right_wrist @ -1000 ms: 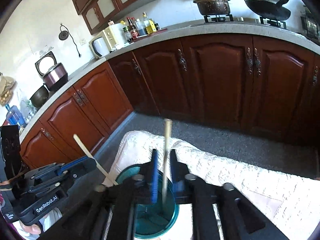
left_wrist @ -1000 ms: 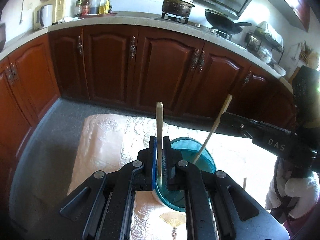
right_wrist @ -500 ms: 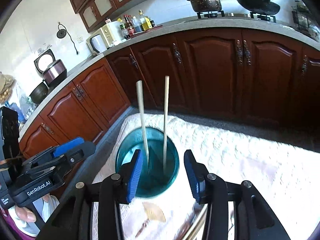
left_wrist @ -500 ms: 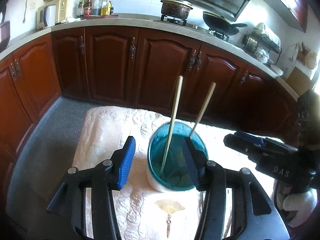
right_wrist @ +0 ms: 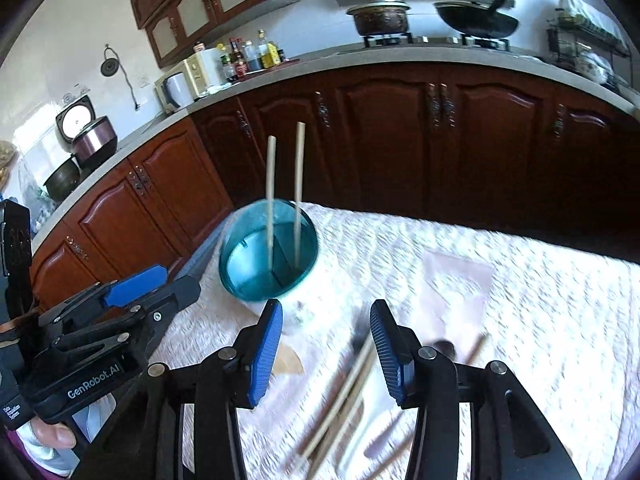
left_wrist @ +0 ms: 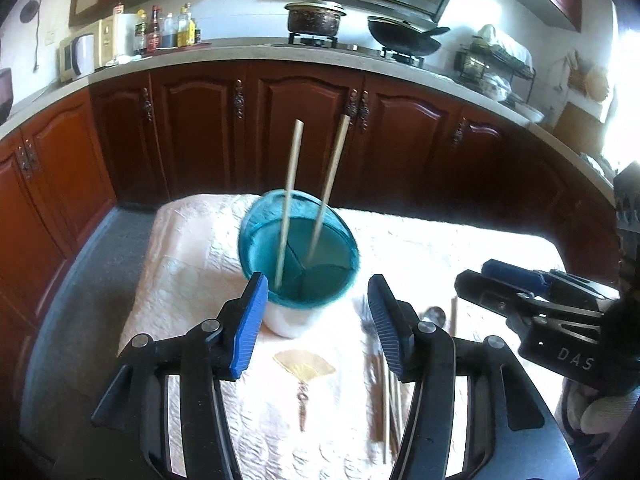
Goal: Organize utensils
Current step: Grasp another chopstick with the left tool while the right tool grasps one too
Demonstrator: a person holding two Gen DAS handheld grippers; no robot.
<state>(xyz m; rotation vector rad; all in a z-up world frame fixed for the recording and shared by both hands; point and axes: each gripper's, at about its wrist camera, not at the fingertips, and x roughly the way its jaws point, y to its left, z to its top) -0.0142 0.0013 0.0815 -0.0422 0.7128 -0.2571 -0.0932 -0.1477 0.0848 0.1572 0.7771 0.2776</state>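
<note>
Teal holder (left_wrist: 298,248) with 2 chopsticks (left_wrist: 289,200) stands beyond both grippers' just-opened, empty fingers (left_wrist: 250,324).

left gripper (left_wrist: 316,312): black frame, ribbed blue pads, silver round screws; white "GenRobot.AI" lettering at lower left of the right wrist view
right gripper (right_wrist: 326,340): same build; "DAS" marking
right hand (left_wrist: 608,412): white knit glove, lower right

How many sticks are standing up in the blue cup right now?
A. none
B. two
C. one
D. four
B: two chopsticks stand in the blue cup, each in its own section, and both wrist views show the same pair.
</note>
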